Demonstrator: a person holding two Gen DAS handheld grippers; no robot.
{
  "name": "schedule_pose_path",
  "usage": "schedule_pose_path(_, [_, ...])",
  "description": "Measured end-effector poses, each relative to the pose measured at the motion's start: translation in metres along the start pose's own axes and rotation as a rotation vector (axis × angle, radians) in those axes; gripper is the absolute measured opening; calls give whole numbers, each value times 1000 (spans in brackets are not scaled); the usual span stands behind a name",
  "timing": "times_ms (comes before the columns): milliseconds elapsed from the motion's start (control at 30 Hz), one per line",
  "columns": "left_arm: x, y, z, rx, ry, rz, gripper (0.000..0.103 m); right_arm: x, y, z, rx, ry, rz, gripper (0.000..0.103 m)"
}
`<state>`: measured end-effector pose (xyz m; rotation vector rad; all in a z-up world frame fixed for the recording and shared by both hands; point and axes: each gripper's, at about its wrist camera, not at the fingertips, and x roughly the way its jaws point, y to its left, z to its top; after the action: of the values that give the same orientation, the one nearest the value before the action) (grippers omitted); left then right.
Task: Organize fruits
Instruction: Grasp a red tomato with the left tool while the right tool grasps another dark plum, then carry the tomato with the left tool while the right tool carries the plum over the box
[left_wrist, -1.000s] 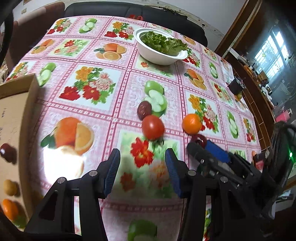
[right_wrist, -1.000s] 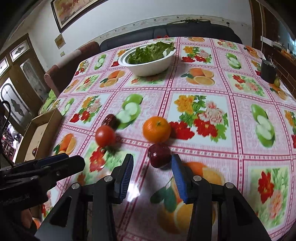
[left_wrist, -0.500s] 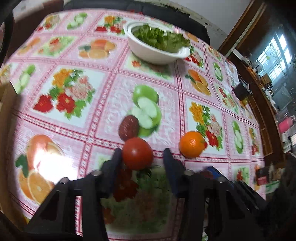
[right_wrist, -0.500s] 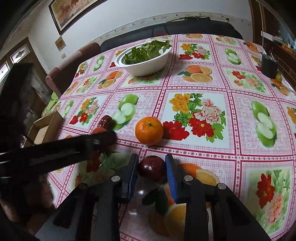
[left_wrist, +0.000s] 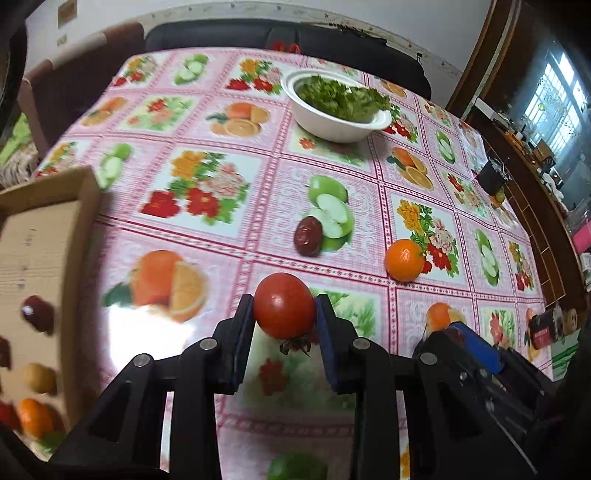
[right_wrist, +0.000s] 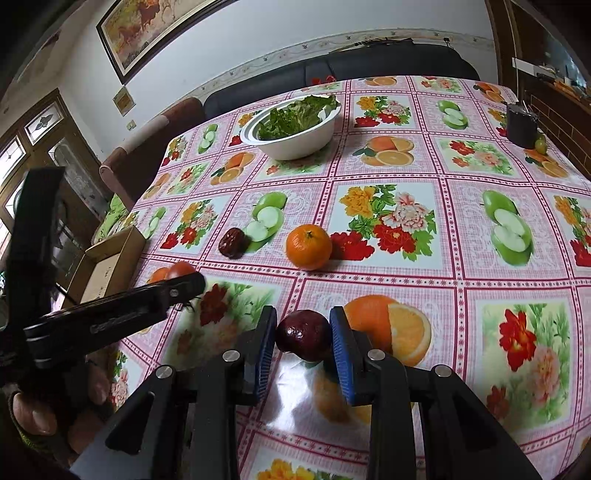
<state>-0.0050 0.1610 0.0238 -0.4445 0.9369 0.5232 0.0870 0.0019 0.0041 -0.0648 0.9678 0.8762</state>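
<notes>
Now clamped: left gripper (left_wrist: 284, 310), a second ago spread over bare cloth, closing on the tomato (left_wrist: 283, 305), pads at both its sides. Likewise right gripper (right_wrist: 303, 334), earlier spread short of the plum (right_wrist: 303, 335), pinching it. Orange (right_wrist: 308, 246) and date (right_wrist: 232, 242) unmoved on the table (right_wrist: 458, 206); box (left_wrist: 37, 236) at left.

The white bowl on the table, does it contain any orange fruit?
No, the white bowl holds only green leafy lettuce; the orange lies on the tablecloth nearer the camera.

A home living room: dark sofa (right_wrist: 388, 61), framed painting (right_wrist: 147, 29), fruit-print cloth over the bench (right_wrist: 461, 229), salad bowl (right_wrist: 295, 136).
</notes>
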Motion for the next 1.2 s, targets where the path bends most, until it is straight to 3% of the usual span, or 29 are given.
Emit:
schedule_pose_path(533, [-43,36,-21,-20,-73,53,30,-13,51,-4,-75,-7,20,31])
schedule_pose_path(1200, [-67,82,-31,-72,-94,113,30,-14,108,-5,-166,-5,53,30])
